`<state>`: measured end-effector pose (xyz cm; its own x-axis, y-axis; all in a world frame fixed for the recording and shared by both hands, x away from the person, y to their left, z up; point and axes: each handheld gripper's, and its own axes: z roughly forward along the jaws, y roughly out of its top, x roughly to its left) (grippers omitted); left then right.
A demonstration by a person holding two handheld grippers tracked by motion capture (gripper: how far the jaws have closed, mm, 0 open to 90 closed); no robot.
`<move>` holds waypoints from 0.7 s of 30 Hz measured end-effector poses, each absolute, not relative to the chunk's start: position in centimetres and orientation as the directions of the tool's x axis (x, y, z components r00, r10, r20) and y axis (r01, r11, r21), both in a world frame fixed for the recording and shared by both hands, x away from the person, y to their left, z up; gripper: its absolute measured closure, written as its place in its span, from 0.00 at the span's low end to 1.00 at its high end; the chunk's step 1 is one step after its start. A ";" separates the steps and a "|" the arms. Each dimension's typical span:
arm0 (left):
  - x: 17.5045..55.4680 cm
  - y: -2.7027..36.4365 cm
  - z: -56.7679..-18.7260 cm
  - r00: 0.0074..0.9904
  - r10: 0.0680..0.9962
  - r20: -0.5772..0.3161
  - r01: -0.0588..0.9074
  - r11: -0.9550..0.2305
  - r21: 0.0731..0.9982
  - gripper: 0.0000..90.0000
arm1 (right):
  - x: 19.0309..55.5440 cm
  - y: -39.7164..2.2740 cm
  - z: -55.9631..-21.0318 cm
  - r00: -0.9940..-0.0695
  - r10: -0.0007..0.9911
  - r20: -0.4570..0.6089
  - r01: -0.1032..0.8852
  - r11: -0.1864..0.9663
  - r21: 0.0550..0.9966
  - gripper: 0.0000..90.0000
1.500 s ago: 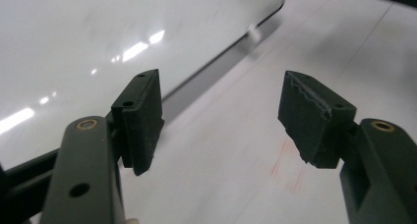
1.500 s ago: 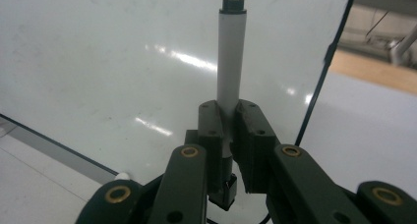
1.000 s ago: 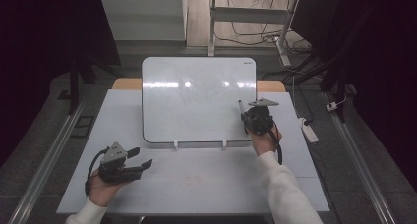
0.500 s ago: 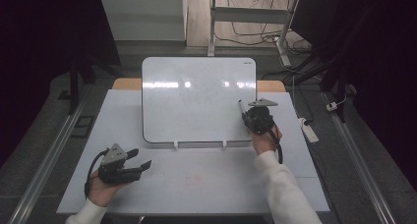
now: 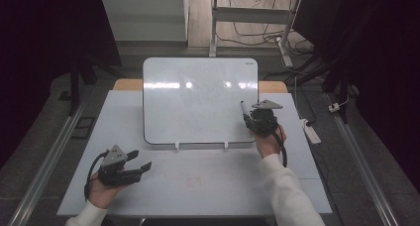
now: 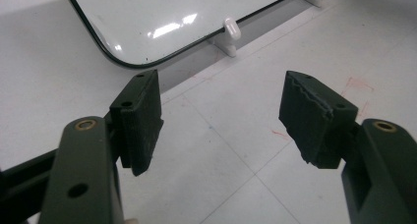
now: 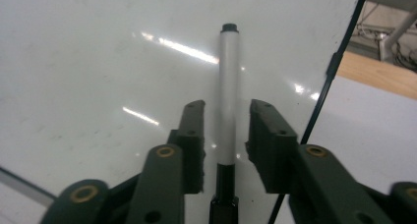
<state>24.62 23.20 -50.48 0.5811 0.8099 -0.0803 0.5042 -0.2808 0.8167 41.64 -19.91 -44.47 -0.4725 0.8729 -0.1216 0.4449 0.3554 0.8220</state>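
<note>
A white whiteboard (image 5: 198, 102) stands on the pale table (image 5: 198, 186), held by small white feet (image 5: 177, 146) at its near edge. A grey marker (image 5: 243, 109) with a dark cap lies against the board near its right edge. My right gripper (image 5: 249, 118) points up along it. Its jaws have just been opening, and in the right gripper view the marker (image 7: 229, 86) sits between the fingers (image 7: 194, 130) with a gap on each side. My right gripper (image 7: 228, 106) is open. My left gripper (image 5: 140, 159) rests low at the front left, open and empty (image 6: 221, 101), facing the board's corner (image 6: 162, 17).
A white power strip (image 5: 311, 132) lies off the table's right edge. A wooden surface (image 5: 272, 86) shows behind the board. Metal rails (image 5: 49, 156) run along both sides of the table, and cables lie on the floor at the back.
The right gripper's jaws have parted slightly around the marker. Neither hand has shifted, and the left gripper is unchanged.
</note>
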 end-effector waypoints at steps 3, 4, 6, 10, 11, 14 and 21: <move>24.6 23.5 -50.7 0.578 0.812 -0.080 0.507 -0.281 0.815 0.36 | 40.6 -20.7 -44.4 -0.514 0.851 -0.111 0.411 0.358 0.839 0.64; 24.6 23.6 -50.8 0.576 0.813 -0.082 0.510 -0.280 0.814 0.36 | 40.2 -21.1 -44.4 -0.531 0.841 -0.105 0.401 0.359 0.843 0.61; 24.6 23.7 -50.9 0.570 0.817 -0.084 0.515 -0.276 0.811 0.35 | 39.3 -21.9 -44.6 -0.572 0.817 -0.076 0.386 0.350 0.854 0.57; 24.6 23.9 -51.1 0.568 0.818 -0.091 0.520 -0.271 0.810 0.34 | 37.0 -23.7 -45.3 -0.648 0.759 -0.065 0.331 0.357 0.874 0.54; 24.6 23.9 -51.1 0.569 0.817 -0.093 0.521 -0.270 0.809 0.33 | 36.4 -24.2 -45.5 -0.666 0.743 -0.066 0.315 0.360 0.878 0.54; 24.7 23.9 -51.3 0.569 0.816 -0.104 0.529 -0.266 0.806 0.32 | 34.6 -25.9 -46.3 -0.700 0.712 -0.051 0.292 0.351 0.890 0.53; 25.0 23.6 -51.6 0.578 0.809 -0.106 0.537 -0.280 0.796 0.29 | 32.1 -29.9 -48.6 -0.724 0.689 -0.037 0.301 0.364 0.881 0.52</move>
<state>24.95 23.58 -51.59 0.5784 0.8089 -0.1055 0.5370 -0.2802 0.7957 32.12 -29.92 -48.63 -0.7237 0.6891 -0.0370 0.3012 0.3637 0.8815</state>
